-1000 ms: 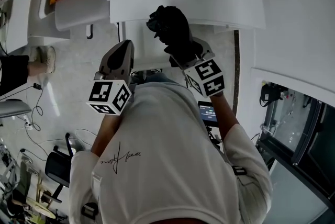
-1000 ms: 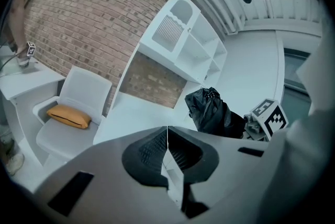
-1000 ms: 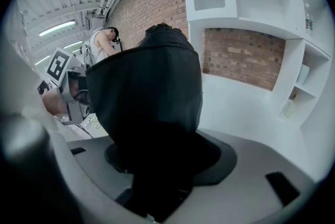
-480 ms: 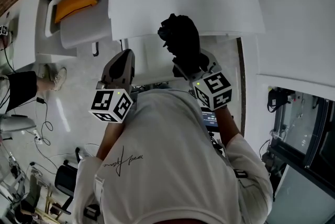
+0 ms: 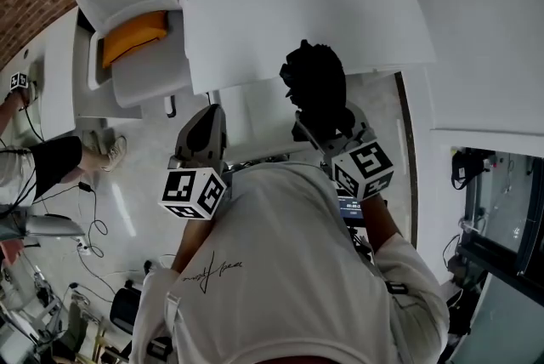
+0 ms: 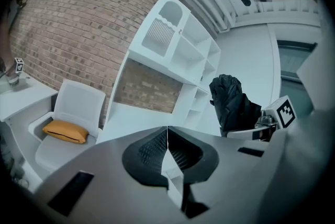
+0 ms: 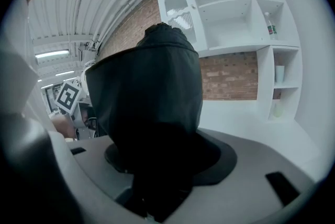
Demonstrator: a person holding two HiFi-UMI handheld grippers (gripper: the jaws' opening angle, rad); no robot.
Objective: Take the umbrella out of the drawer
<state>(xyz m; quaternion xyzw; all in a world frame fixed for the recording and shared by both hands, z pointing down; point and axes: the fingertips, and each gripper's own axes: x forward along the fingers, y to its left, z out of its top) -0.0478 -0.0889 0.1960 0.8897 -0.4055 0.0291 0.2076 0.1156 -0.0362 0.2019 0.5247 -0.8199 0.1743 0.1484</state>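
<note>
A folded black umbrella stands up out of my right gripper, whose jaws are shut on its lower end. In the right gripper view the umbrella fills the middle of the picture and hides the jaws. The left gripper view catches the umbrella at the right, held above the right gripper's marker cube. My left gripper is raised beside it on the left, jaws shut with nothing between them. No drawer can be made out in any view.
A white table lies ahead of the grippers. A white chair with an orange cushion stands to the left. White shelving hangs on a brick wall. Another person's leg and shoe and cables lie on the floor at left.
Both grippers have drifted right and slightly down in the head view, the umbrella still in the right one. The chair and table have shifted with the head's turn.
</note>
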